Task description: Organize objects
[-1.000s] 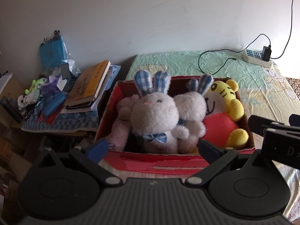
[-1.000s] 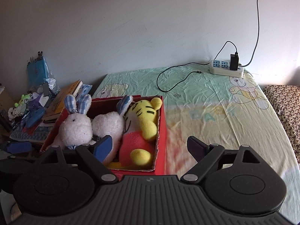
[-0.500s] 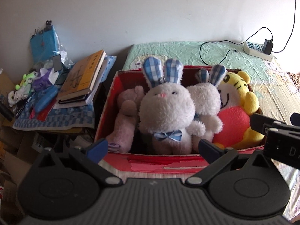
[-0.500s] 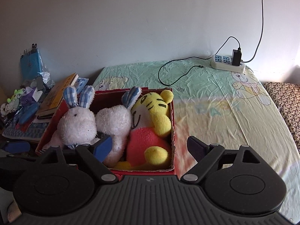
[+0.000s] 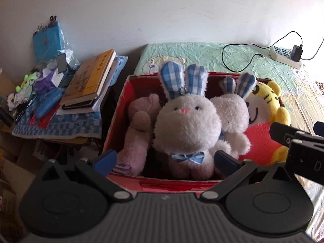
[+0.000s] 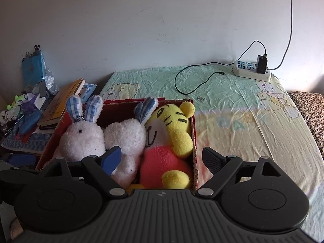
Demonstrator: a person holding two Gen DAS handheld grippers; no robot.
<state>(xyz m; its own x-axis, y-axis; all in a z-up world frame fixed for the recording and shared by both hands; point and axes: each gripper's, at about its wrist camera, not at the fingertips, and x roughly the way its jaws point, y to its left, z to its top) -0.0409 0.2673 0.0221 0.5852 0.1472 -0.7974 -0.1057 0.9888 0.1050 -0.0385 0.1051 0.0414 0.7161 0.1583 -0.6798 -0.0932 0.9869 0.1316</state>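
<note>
The left gripper (image 5: 165,158) hangs over the near wall of a red cardboard box (image 5: 121,109) that sits on a bed, its jaws spread wide and holding nothing. Straight ahead between its fingers sits a white plush rabbit with blue checked ears (image 5: 187,127), upright and facing it. Just left of that rabbit a pink plush toy (image 5: 139,135) leans against the box's left wall; to its right a second white rabbit (image 5: 232,115) presses against a yellow tiger plush in a red top (image 5: 263,121).

The right gripper (image 6: 162,159) hovers at the box's right end, jaws equally wide apart and empty, with the tiger plush directly ahead and the box's right wall running between its fingers. Part of it pokes into the left camera's view beside the tiger.

Beyond the box lies a green cartoon bedsheet (image 6: 232,101) with a white power strip (image 6: 252,73) and a black cable (image 6: 194,79) near the wall. Left of the box, a cluttered side table holds an orange book (image 5: 91,77) on a stack, a blue pencil case (image 5: 48,103) and a blue bag (image 5: 47,40).
</note>
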